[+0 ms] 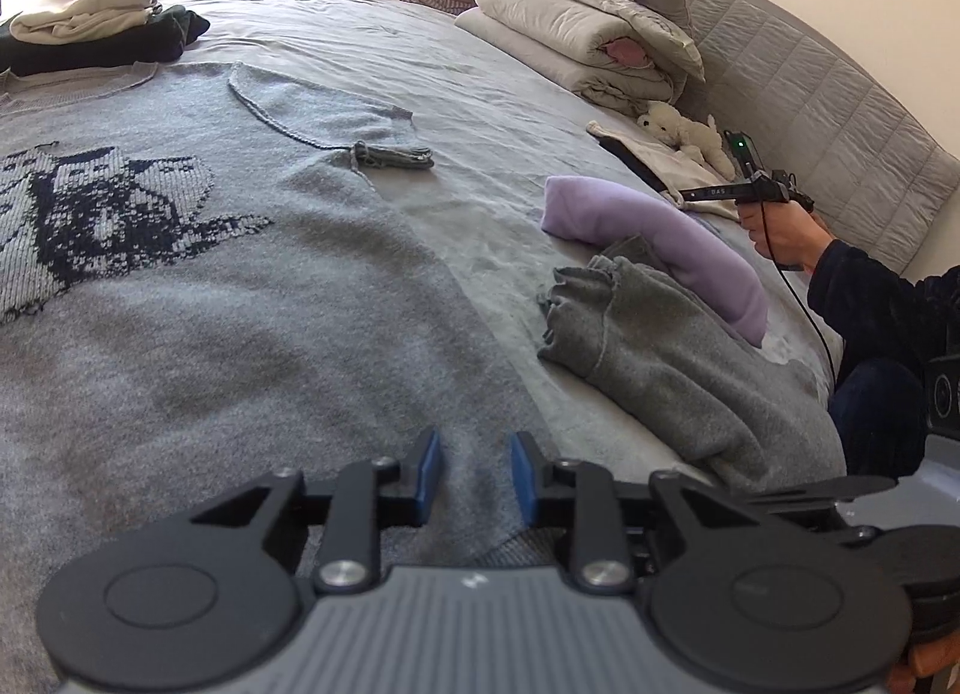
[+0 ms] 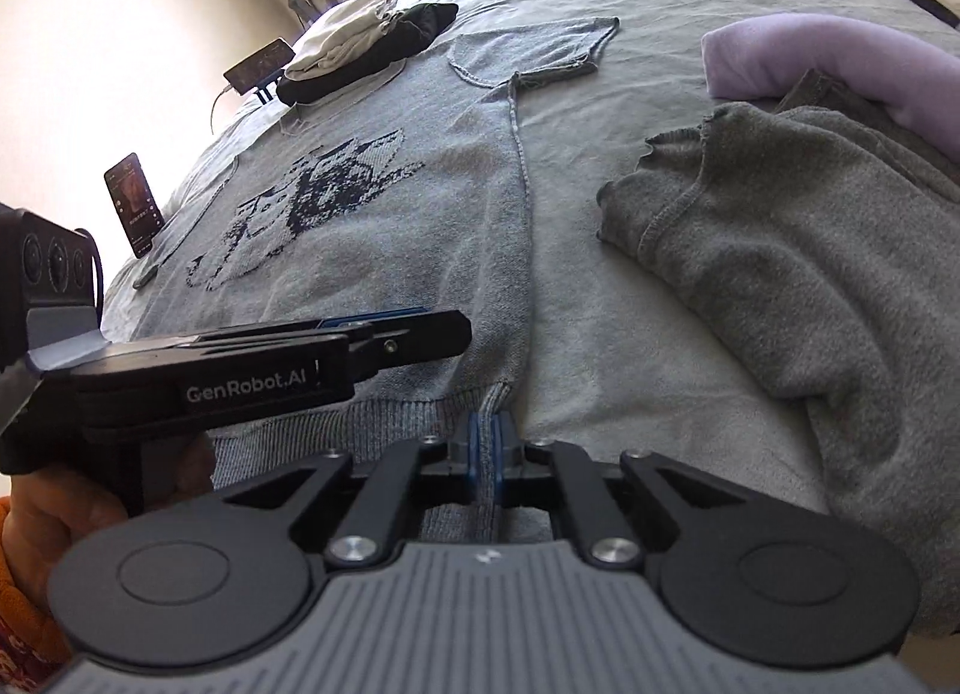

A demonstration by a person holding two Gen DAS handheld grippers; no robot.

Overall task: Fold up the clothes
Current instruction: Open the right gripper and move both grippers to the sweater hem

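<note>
1. Left wrist view: the left hand-held gripper [image 1: 474,475] hovers over a grey knitted sweater [image 1: 210,286] spread flat on the bed [image 1: 480,64], its blue pads partly apart with nothing gripped between them. A crumpled grey garment [image 1: 660,346] and a lilac one [image 1: 660,232] lie to the right.

2. Right wrist view: the right hand-held gripper [image 2: 485,448] is clamped tight on the sweater's ribbed hem corner [image 2: 492,400]. Folded clothes [image 2: 360,46] sit stacked at the far edge.
</note>
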